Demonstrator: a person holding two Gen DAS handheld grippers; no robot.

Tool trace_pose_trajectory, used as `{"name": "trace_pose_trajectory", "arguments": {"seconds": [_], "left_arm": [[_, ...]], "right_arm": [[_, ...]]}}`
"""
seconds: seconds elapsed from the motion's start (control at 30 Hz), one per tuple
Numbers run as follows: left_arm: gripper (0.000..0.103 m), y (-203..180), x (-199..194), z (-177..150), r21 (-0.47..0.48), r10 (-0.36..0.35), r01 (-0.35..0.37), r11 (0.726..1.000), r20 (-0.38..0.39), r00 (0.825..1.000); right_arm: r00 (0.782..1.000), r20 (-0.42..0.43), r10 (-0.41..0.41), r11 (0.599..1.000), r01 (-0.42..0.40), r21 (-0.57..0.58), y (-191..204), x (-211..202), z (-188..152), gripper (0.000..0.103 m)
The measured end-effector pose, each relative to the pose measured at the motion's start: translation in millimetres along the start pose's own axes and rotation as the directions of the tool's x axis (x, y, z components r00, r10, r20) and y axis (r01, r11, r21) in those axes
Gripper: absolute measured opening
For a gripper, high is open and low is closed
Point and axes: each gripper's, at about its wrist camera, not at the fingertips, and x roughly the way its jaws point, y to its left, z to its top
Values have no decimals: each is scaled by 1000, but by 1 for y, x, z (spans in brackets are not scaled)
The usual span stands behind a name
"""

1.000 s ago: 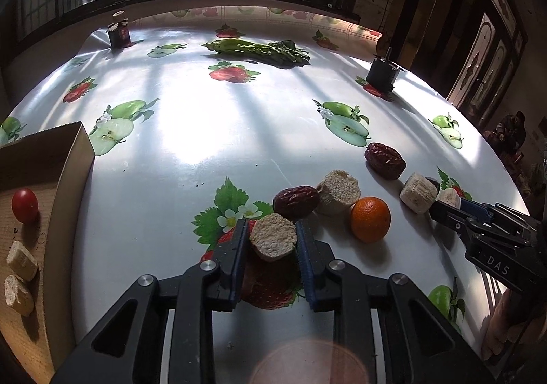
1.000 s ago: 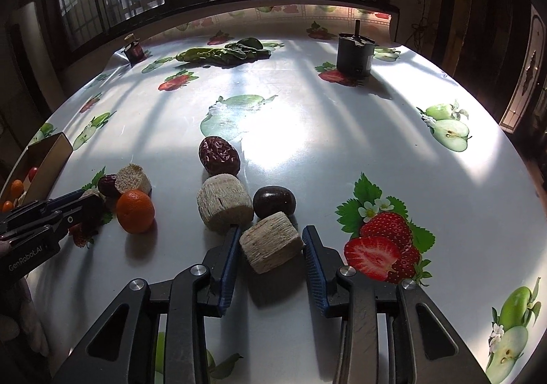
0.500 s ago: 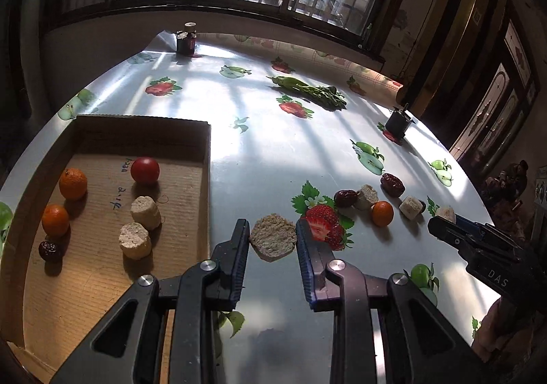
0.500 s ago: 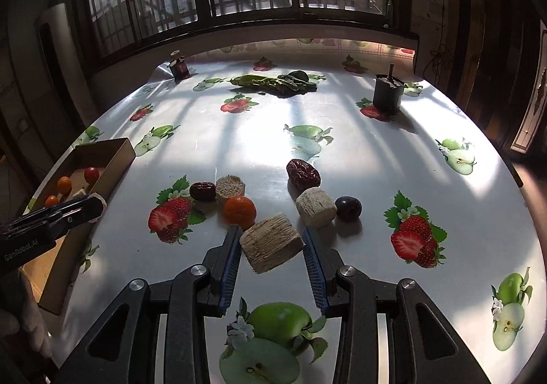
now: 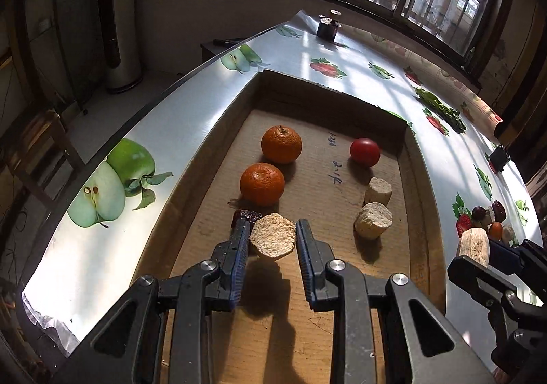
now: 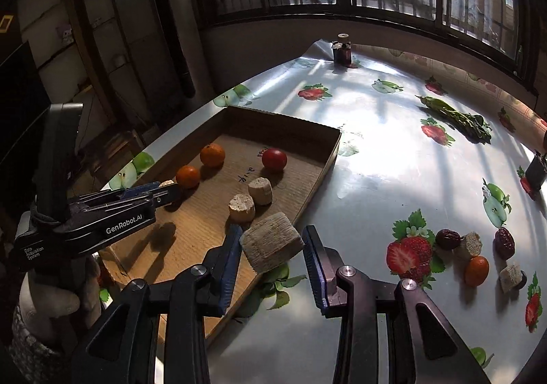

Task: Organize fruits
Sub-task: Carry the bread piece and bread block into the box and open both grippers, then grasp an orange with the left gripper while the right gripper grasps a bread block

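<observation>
My left gripper [image 5: 272,240] is shut on a tan sugarcane chunk [image 5: 272,235] and holds it above the floor of the cardboard tray [image 5: 407,199]. The tray holds two oranges [image 5: 262,184], a red tomato [image 5: 365,152], two tan chunks [image 5: 373,220] and a dark date [image 5: 243,215]. My right gripper [image 6: 272,247] is shut on a bigger tan sugarcane chunk [image 6: 271,241] and holds it over the tray's right rim [image 6: 316,184]. On the table remain two dates [image 6: 448,238], an orange [image 6: 476,269] and two tan chunks [image 6: 472,245].
The table has a glossy fruit-print cloth [image 6: 393,144]. A dark jar [image 6: 342,50] stands at the far corner, green vegetables [image 6: 458,117] lie at the back, and a dark holder [image 6: 536,168] is at the right. The table's left edge [image 5: 143,103] runs close beside the tray.
Both grippers have lifted their chunks from the pile and swung left. The left one is now over the tray, the right one at its rim.
</observation>
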Motion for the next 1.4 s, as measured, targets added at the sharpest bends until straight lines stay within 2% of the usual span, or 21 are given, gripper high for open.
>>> {"name": "trace_pose_trajectory", "arguments": {"seconds": [0.17,0.3,0.4,0.6,0.67,0.73,0.9,0.97,1.03,1.17,1.4], "left_arm": [[27,12,9,-3,-37,-22,21,999,-29,999],[29,19,5,-2,-64,-46,45,997,-15,999],[37,25,-4,0,-84,-60,61,995,12,998],[55,29,-24,3,-114,-81,88,990,65,995],[63,27,-29,4,-115,-85,93,989,78,993],[63,23,-32,4,-116,-86,96,989,85,993],[66,2,-44,2,-48,-60,65,997,103,993],[79,-9,-48,0,-16,-31,34,999,121,992],[84,-21,-52,-2,21,-1,-2,1000,140,990],[85,-44,-57,-6,84,-3,-9,996,146,989],[85,-76,-60,-16,163,3,-26,986,141,990]], "right_arm": [[996,-83,-15,997,9,-81,31,45,0,40],[995,-100,-30,995,20,-95,38,63,0,40],[994,-89,-62,992,51,-117,42,67,2,40],[997,-50,-65,993,59,-103,42,54,5,41],[998,-32,-55,996,53,-76,35,46,6,47],[998,-11,-56,997,55,-58,31,39,7,57],[998,15,-68,997,68,-26,20,25,4,59],[997,27,-71,997,72,-7,14,16,2,59],[996,36,-82,997,82,13,7,7,-3,59],[993,45,-111,993,109,54,-13,-9,-12,63],[986,49,-157,980,150,130,-53,-35,-33,65]]}}
